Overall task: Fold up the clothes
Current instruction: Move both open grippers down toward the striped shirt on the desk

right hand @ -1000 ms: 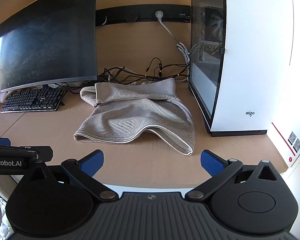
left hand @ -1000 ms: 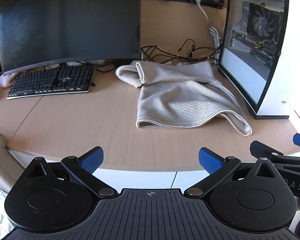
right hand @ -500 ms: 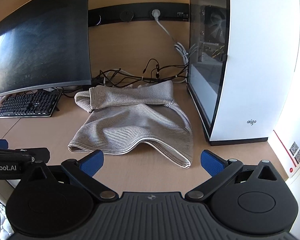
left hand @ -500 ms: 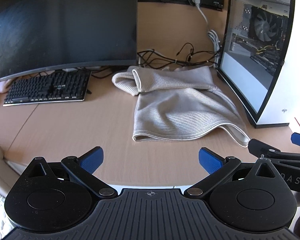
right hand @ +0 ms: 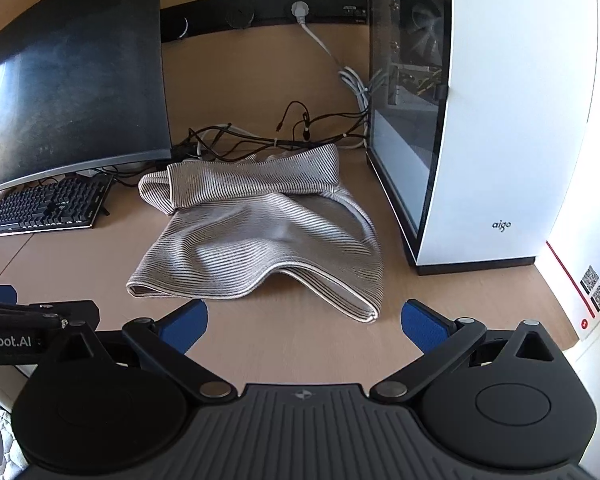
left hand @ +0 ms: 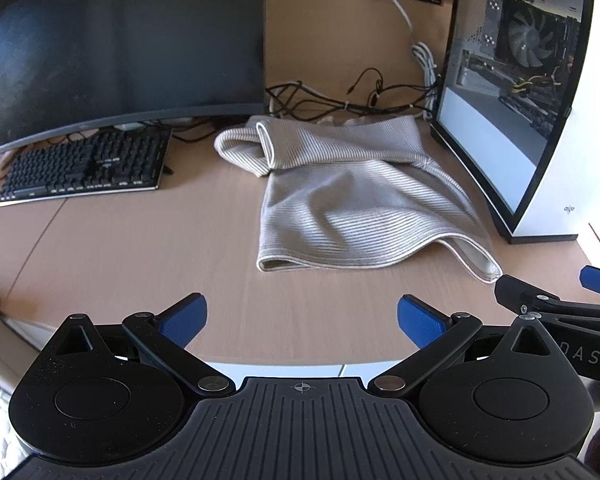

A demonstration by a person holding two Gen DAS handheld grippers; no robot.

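**A:** Start at the left. What's on the desk?

**B:** A black keyboard (left hand: 88,168) at the far left, under a dark curved monitor (left hand: 120,44). Right of those, a tangle of cables (left hand: 340,100) against the back wall, and in front of them the task's thing: a beige ribbed garment (left hand: 364,208) lying loosely heaped on the wooden desk (left hand: 140,248), its top part rolled over itself, its near hem wavy and lifted at the right corner. Just beside it on the right stands a white computer case (right hand: 500,120).

**A:** And the tongs?

**B:** The left gripper (left hand: 302,316) hangs over the desk's near edge, jaws spread wide, nothing between them. The right gripper (right hand: 304,318) is likewise wide open and empty, its blue pads just short of the hem's right corner. Neither touches the cloth.

**A:** So which step is this?

**B:** The approach, I'd judge; folding proper hasn't begun, since the garment isn't even spread flat.

**A:** Next move?

**B:** Probably each gripper reaching a near hem corner, left to the left one, right to the raised right one, and pinching only the fabric layers. Then the cloth needs pulling flat, clear of the case and cables.
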